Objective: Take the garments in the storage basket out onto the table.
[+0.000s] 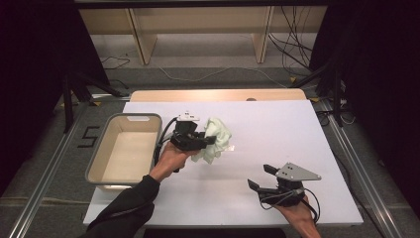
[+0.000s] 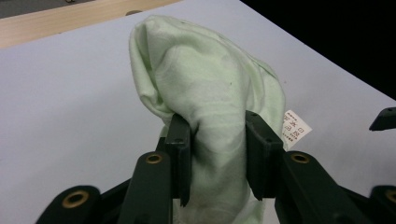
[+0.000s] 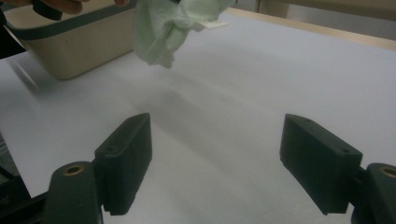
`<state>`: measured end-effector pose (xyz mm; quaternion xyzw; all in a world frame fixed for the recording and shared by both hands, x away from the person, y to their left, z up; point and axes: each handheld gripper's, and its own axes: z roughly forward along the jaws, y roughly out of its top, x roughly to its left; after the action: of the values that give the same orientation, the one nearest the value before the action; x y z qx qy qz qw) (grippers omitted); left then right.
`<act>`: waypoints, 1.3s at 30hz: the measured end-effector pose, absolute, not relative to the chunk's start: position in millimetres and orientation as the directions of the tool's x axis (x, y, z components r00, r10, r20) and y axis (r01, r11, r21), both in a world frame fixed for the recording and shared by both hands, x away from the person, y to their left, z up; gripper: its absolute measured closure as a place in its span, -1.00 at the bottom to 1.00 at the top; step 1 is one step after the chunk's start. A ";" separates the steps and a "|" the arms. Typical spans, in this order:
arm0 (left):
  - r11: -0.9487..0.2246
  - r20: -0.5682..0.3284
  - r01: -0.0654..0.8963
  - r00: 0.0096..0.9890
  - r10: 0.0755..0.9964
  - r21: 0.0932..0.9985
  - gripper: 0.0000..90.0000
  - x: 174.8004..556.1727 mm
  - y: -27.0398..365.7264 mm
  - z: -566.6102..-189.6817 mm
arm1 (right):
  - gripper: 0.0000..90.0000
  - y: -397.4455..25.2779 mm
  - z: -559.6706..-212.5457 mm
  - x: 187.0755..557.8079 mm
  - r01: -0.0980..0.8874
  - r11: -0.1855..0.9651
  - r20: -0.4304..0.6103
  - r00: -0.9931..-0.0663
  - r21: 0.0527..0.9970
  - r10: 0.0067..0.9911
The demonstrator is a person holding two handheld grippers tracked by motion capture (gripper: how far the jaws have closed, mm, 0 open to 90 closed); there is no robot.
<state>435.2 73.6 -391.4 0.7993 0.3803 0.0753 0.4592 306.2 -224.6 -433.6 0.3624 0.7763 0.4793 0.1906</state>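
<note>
Right gripper (image 1: 261, 177): near the tabletop's near edge, toward the near right corner, held in the person's right hand (image 1: 297, 210). Jaws stand wide apart with nothing between them; in the right gripper view bare white board shows through the gap. Grey three-cornered plate on top.

Tabletop (image 1: 277, 134): white board, bare around the right gripper and out to the right edge.

Left gripper (image 1: 212, 140): farther in, left of centre, held in the person's left hand (image 1: 171, 156), dark sleeve coming in from the near edge. Jaws clamped on the cloth, narrow gap, fabric bunched between the pads (image 2: 180, 149).

Cloth (image 2: 210, 98): pale green, crumpled, pinched at its middle by the left gripper. In the right gripper view it hangs clear of the board, with a shadow on the surface beneath. A small white tag (image 2: 295, 128) with print sticks out at one side.

Bin (image 1: 106, 148): beige, grey rim, open top, at the tabletop's left edge, just beside the left hand. Cloth is to its right, outside it.

Far edge: strip of wood beyond the white board.
</note>
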 end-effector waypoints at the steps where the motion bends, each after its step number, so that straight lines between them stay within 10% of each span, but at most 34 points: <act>1: -0.291 -0.228 0.540 0.699 0.677 0.790 0.47 435.5 72.4 -392.7 | -0.42 -224.8 -433.7 306.4 0.380 0.278 0.052 -0.665 0.882 0.745; 39: -0.315 -0.300 0.625 0.679 0.669 0.714 0.35 440.0 49.4 -431.8 | -0.42 -223.7 -434.0 306.4 0.374 0.286 0.047 -0.674 0.882 0.738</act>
<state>440.0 49.4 -431.8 0.8103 0.3995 0.0257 0.4279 306.4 -223.7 -434.0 0.3568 0.7790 0.4795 0.1894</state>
